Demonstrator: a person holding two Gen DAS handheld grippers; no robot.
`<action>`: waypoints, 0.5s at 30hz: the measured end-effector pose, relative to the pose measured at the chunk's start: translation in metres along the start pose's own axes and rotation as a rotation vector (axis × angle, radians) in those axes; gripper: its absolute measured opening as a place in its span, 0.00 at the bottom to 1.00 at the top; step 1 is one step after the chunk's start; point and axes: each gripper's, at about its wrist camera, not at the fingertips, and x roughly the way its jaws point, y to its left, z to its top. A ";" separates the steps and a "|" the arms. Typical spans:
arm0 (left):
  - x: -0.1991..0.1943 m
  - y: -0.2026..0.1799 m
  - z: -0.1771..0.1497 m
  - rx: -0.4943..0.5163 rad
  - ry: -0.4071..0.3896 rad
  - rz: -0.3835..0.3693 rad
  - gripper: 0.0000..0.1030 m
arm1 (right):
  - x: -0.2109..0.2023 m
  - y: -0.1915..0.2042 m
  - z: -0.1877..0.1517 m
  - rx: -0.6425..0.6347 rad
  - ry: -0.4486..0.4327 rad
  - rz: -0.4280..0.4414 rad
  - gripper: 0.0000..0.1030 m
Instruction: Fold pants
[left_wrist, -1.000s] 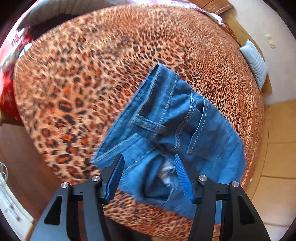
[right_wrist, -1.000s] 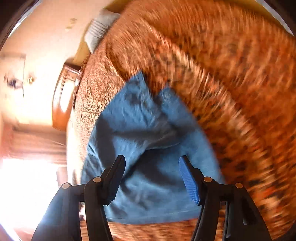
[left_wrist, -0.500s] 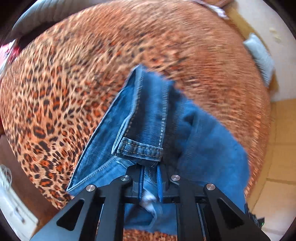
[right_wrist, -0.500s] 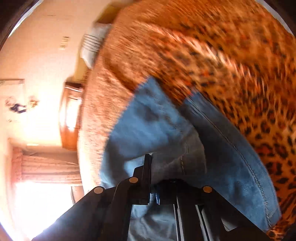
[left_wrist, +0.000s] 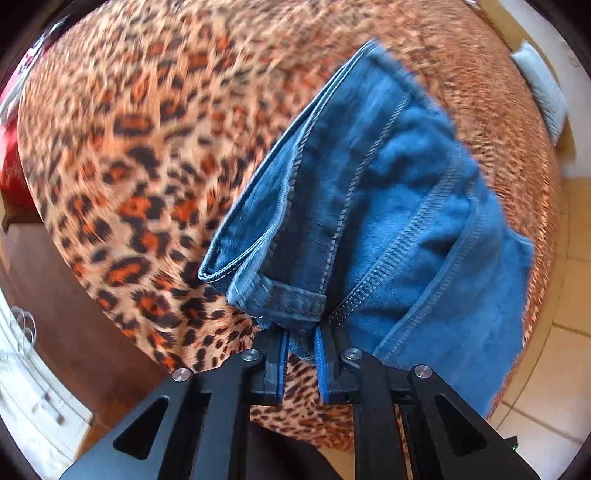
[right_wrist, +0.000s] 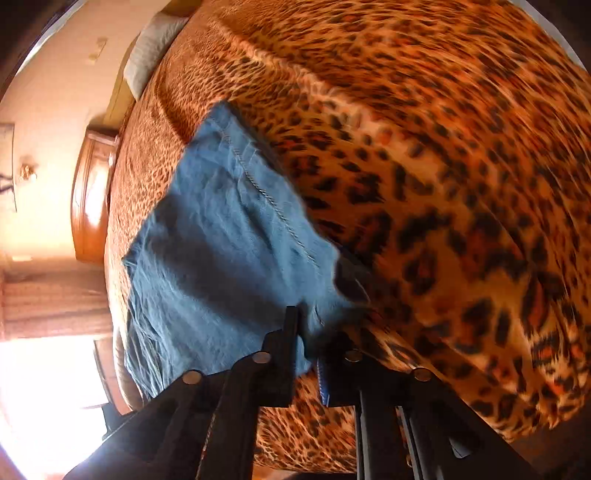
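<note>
No brand, label or writing is showing on the blue denim pants (left_wrist: 388, 206), which are lying half lifted on a leopard-print bedspread (left_wrist: 140, 155). The left gripper (left_wrist: 301, 343) is pinching the waistband, its jaws having just eased slightly. The right gripper (right_wrist: 308, 339) is clamping a denim edge likewise. A wooden headboard (right_wrist: 90, 195), grey-white pillow (right_wrist: 147, 51) and tiled floor (left_wrist: 554, 369) are surrounding the bed.
</note>
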 end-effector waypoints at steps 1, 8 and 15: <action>-0.007 0.003 0.001 0.031 0.002 0.001 0.16 | -0.007 0.000 0.000 0.001 -0.009 -0.002 0.25; -0.082 0.027 0.022 0.103 -0.112 -0.094 0.43 | -0.075 0.033 0.033 -0.160 -0.173 -0.112 0.57; -0.045 -0.007 0.095 0.052 -0.067 0.001 0.52 | 0.003 0.101 0.110 -0.262 -0.139 -0.115 0.66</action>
